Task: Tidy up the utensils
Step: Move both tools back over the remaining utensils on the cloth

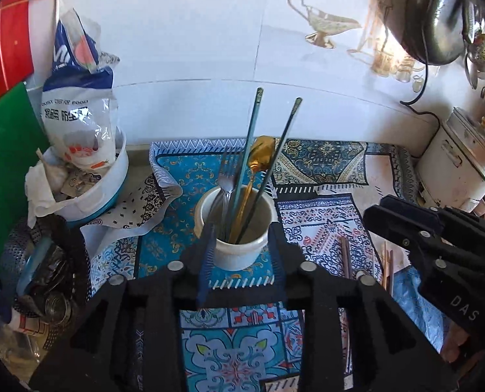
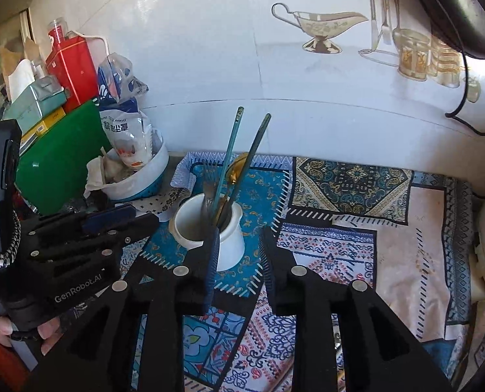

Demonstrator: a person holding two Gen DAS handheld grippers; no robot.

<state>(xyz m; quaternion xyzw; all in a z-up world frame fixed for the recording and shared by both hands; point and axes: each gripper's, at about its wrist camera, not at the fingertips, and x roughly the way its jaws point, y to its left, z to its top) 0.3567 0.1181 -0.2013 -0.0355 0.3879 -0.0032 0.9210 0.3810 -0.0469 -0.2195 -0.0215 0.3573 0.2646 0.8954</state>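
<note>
Food bag (image 1: 79, 107) beside utensil cup (image 1: 235, 228)

A: What lies left of the claw?
B: A green board (image 1: 4, 176), a red tin (image 2: 71, 65), a food bag (image 1: 79, 111) in a white bowl (image 1: 111, 183).
A: And right?
B: A white cooker (image 1: 461, 160) beneath a hanging wok (image 1: 433, 19).

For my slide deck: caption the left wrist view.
Open left tool flanks a white cup holding chopsticks, fork and gold spoon.
</note>
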